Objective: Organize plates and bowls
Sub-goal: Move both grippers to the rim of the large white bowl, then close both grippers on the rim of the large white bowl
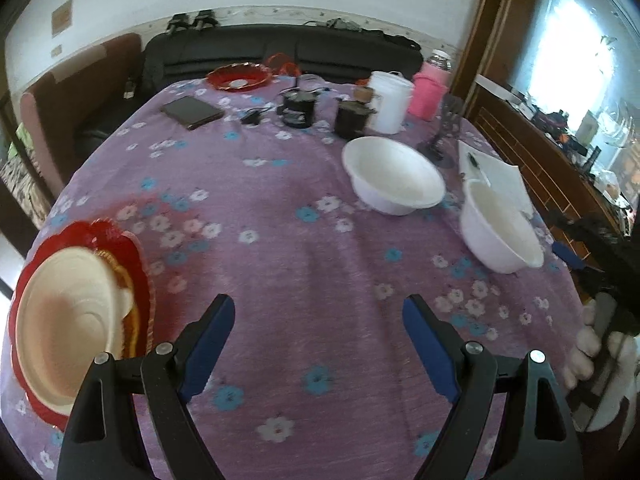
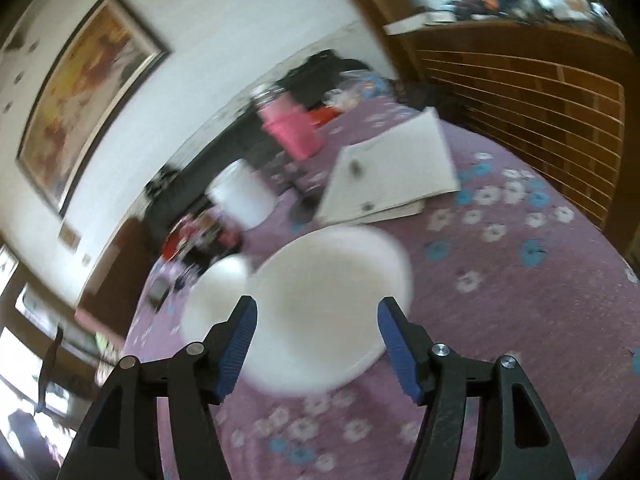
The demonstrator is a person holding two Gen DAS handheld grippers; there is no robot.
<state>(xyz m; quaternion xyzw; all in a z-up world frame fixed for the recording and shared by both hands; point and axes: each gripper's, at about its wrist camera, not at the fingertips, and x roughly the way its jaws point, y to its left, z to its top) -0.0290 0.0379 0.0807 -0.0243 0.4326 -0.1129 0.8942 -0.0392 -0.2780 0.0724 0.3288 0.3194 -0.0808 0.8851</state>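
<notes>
**Right gripper lining up on near white bowl**

Step in hand, as I read it: gathering the loose bowls. Right gripper [image 2: 316,340] hangs over the near bowl [image 2: 328,308], jaws apart with nothing pinched; the bowl sits between and beyond the fingers, view blurred. Second bowl [image 2: 216,296] just beside it, further left. Left gripper [image 1: 318,344] jaws wide, empty, over bare tablecloth [image 1: 280,208].

A cream bowl [image 1: 68,320] already sits on the red plate [image 1: 140,264] at the left edge; likely the stacking spot.

Next move probably needs one finger inside the rim, one outside, then a lift.

In the way: notebook [image 2: 392,168], white tub [image 2: 244,196], pink cup [image 2: 296,132] behind the bowls. Another red plate [image 1: 240,76] far across.
</notes>
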